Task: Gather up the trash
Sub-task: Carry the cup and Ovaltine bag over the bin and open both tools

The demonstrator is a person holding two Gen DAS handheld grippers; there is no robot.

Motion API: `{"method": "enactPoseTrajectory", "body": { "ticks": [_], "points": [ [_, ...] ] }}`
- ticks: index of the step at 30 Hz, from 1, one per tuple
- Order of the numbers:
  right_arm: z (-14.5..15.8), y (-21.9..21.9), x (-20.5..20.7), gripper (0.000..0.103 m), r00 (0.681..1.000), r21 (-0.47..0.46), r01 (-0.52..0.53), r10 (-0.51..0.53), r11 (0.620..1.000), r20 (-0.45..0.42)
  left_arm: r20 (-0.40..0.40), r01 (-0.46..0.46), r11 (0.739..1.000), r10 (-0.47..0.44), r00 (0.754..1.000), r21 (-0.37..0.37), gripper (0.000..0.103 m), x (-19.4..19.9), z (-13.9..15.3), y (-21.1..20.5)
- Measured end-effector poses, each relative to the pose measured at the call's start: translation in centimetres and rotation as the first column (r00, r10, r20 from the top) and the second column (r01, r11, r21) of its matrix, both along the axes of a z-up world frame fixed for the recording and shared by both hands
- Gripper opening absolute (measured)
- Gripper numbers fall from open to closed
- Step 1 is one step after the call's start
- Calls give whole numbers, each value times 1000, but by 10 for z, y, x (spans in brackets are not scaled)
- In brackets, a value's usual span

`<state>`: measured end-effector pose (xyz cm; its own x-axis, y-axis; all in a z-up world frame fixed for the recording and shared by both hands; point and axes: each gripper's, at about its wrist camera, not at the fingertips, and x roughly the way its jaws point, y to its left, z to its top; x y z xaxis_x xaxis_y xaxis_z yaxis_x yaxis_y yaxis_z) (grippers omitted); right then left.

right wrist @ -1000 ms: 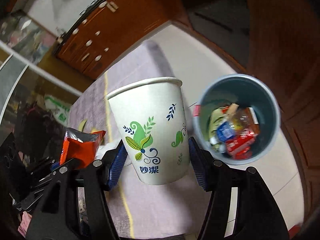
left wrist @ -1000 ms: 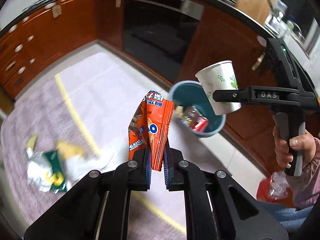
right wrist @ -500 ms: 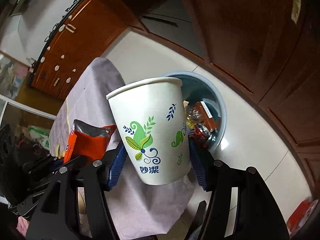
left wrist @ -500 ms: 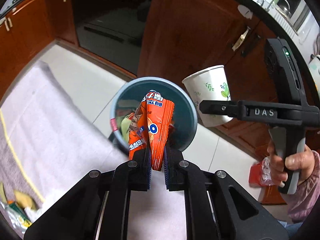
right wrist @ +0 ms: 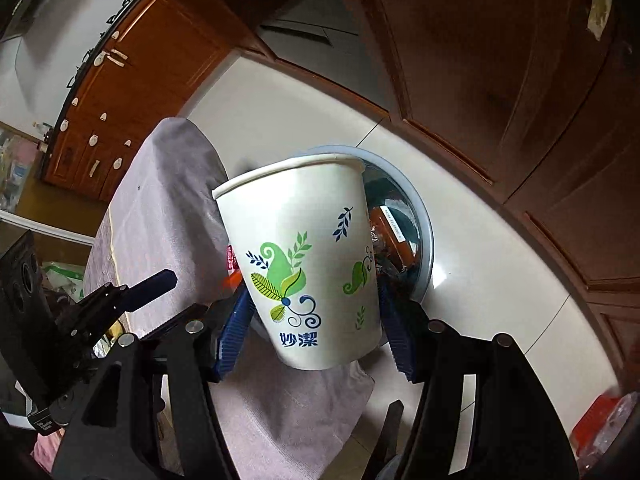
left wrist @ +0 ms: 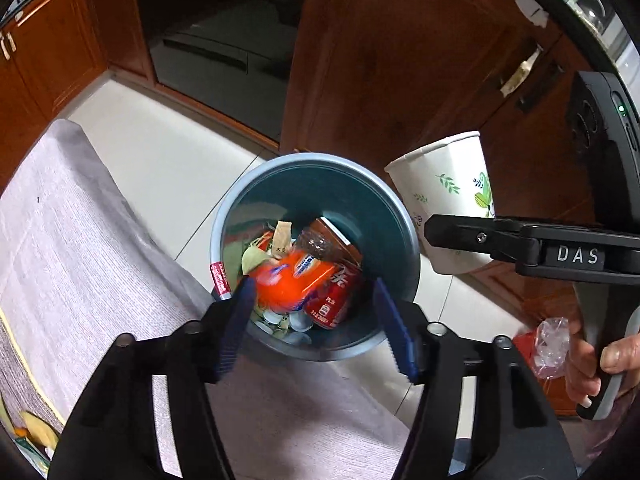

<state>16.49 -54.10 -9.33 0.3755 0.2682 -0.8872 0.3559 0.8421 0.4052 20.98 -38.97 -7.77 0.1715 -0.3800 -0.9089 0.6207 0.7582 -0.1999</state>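
Note:
A blue-grey trash bin (left wrist: pixel 240 208) stands on the tiled floor, holding a red can (left wrist: pixel 332 296) and several wrappers. My left gripper (left wrist: pixel 314 320) is open right above the bin. The orange snack wrapper (left wrist: pixel 288 280) is blurred inside the bin, free of the fingers. My right gripper (right wrist: pixel 314 320) is shut on a white paper cup (right wrist: pixel 304 264) with green leaves, held upright beside the bin (right wrist: pixel 424 232). The cup also shows in the left wrist view (left wrist: pixel 448 188), to the right of the bin.
A grey cloth-covered table (left wrist: pixel 80 264) reaches up to the bin's left side. Brown wooden cabinets (left wrist: pixel 380 60) and a dark oven door (left wrist: pixel 216 40) stand behind the bin. A red plastic bag (left wrist: pixel 548 344) lies on the floor at right.
My left gripper opened and let go of the orange wrapper, which dropped into the bin. Both views moved closer to the bin. The right gripper kept the cup.

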Motion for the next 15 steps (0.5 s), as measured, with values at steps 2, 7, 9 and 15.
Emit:
{"method": "enactPoseTrajectory", "body": {
  "ticks": [2,7,9,15],
  "points": [
    [-1,1,3,58,1000,-2,-2,2,1000,-5,0,-6,1000,6,1000,3,68,2,-1,2],
    [-5,3,14,59,1000,-5,-10,10,1000,-16,-3,-14,1000,14,1000,6,77,2,1,13],
    [-8,5,18,59,1000,-3,-14,14,1000,-23,-5,-15,1000,15,1000,6,84,1,2,18],
    [-13,18,28,66,999,3,-38,38,999,-39,1,-36,999,37,999,-11,95,-3,10,34]
  ]
}}
